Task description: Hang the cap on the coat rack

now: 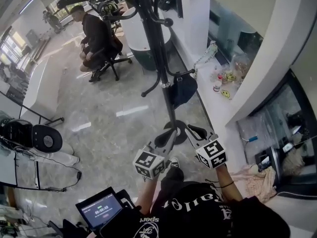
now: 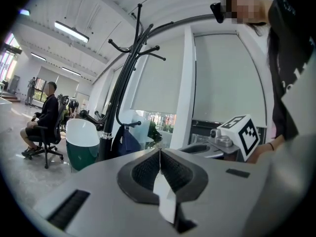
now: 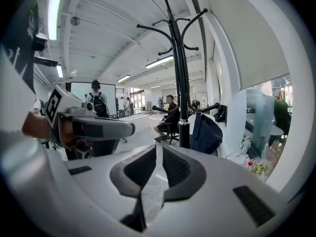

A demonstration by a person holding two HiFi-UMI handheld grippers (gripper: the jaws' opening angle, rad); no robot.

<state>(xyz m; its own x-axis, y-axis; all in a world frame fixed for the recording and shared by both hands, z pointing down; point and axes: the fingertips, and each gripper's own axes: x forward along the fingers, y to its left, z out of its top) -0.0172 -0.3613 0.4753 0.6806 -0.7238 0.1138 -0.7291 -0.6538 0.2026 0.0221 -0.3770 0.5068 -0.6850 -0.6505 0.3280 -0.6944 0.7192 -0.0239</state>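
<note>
Spotting the navy cap [image 1: 184,87] dangling off a low hook of the coat rack [image 1: 157,43], just right of its pole. Holding 2 grippers low, well apart from it: left gripper [image 1: 166,139] fingers pressed together, right gripper [image 1: 191,131] fingers a slit apart, both empty.

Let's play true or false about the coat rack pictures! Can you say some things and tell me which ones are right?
1. A dark blue cloth thing hangs on a low hook of the black coat rack. True.
2. The left tongs are gripping something. False: they are shut with nothing between them.
3. A person sits on an office chair beyond the rack. True.
4. The coat rack has tipped over. False: it stands upright.
</note>
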